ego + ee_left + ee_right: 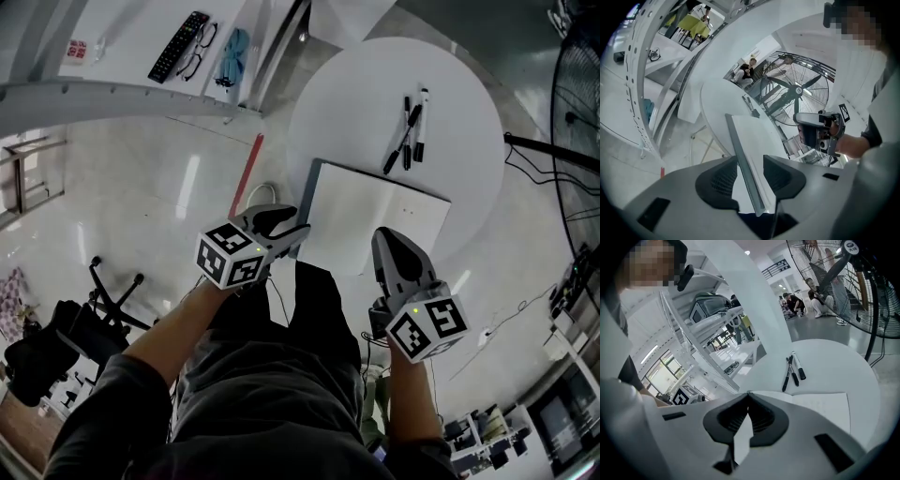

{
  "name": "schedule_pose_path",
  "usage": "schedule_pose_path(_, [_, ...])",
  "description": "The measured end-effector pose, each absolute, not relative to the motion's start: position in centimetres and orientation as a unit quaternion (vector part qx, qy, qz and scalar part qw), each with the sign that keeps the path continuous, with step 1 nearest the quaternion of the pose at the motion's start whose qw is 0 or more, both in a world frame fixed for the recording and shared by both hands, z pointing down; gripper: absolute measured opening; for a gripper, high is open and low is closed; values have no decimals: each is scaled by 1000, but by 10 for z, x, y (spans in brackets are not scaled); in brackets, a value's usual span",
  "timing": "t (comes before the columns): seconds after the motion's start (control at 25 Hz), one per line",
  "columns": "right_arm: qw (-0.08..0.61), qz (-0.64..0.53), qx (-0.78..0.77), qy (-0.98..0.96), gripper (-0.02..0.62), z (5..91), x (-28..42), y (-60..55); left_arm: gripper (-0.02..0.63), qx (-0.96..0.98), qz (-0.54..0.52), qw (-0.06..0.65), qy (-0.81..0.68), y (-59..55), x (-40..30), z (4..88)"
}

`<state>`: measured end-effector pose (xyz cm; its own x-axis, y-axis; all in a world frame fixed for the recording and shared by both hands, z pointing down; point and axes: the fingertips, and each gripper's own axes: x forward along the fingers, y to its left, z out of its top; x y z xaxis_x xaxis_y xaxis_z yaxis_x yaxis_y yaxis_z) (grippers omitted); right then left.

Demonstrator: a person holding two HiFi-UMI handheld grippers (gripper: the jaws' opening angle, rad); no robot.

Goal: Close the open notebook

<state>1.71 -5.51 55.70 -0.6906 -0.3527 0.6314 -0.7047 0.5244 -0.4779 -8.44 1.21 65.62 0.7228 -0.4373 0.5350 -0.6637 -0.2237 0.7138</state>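
table point(469, 89): dead ahead, fan point(577, 103) off to its right
notebook point(375, 220): on the table, by its near edge
pens point(409, 136): on the table too, behind the notebook, not touching it
left gripper point(298, 234): at the notebook's left edge
right gripper point(382, 236): at its near edge

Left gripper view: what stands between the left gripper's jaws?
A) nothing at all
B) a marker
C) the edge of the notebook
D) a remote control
C: the notebook runs edge-on up between the jaws of the left gripper, which stand apart on either side of it.
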Motion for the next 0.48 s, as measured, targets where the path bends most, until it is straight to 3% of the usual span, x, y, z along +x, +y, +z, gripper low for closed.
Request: schedule_pose_path(0.48, [240, 374, 311, -840, 21, 564, 32, -48, 225, 746, 127, 569, -323, 39, -59, 681])
